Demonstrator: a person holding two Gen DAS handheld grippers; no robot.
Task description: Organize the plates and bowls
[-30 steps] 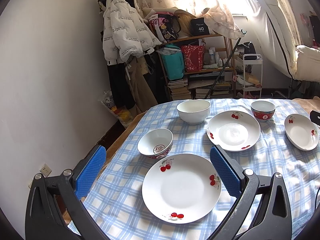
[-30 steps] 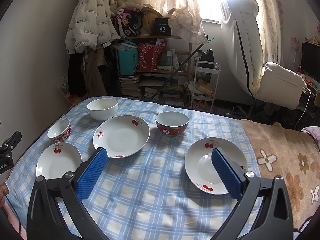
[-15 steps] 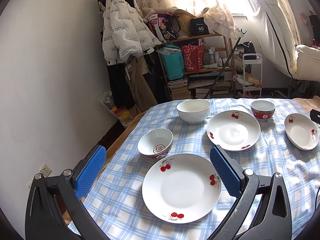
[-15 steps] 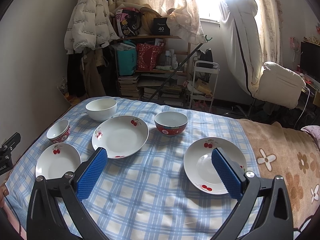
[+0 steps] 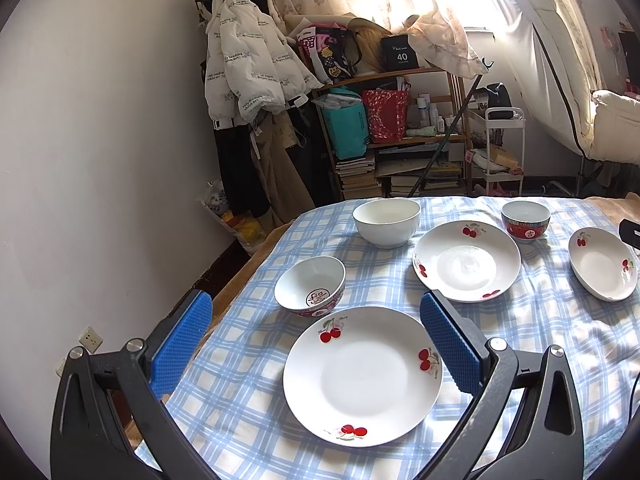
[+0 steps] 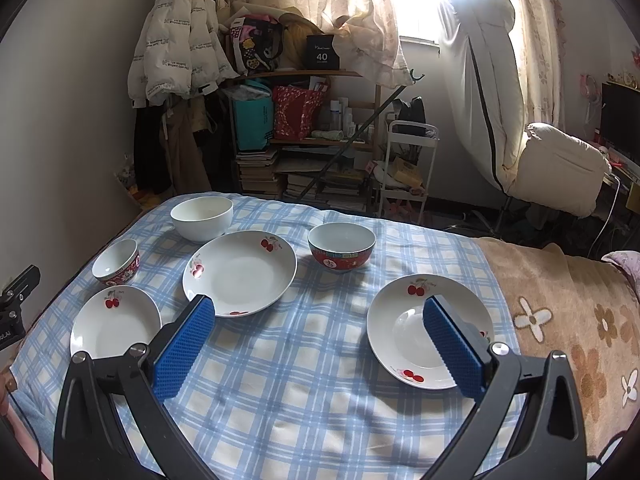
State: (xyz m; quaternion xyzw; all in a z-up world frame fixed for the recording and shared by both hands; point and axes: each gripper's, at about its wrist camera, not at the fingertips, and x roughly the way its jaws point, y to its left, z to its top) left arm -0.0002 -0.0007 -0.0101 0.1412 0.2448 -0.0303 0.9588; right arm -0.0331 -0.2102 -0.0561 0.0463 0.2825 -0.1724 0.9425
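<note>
- Across the blue checked cloth (image 6: 312,364), an open stretch is lying between the plates, directly under the right gripper (image 6: 318,346).
- The cloth's left edge is running close beside the white wall (image 5: 100,160); on the right it is giving way to a beige flowered blanket (image 6: 560,320).
- Three cherry-print plates are sitting flat and apart: a near-left plate (image 5: 362,376), a middle plate (image 5: 466,266), a right plate (image 6: 430,330).
- A white bowl (image 5: 386,222) is standing at the far edge; a small red-patterned bowl (image 5: 310,286) is sitting just beside the near-left plate; a second red bowl (image 6: 342,248) is standing right of the middle plate.
- A cluttered shelf (image 6: 308,140) and a hanging white jacket (image 5: 248,64) are standing beyond the far edge, well apart.
- The left gripper (image 5: 316,340) is hovering over the near-left plate, its blue fingers (image 5: 182,344) spread wide, gripping nothing.
- The right gripper's fingers (image 6: 452,346) are likewise spread wide, holding nothing, one overlapping the right plate in view.
</note>
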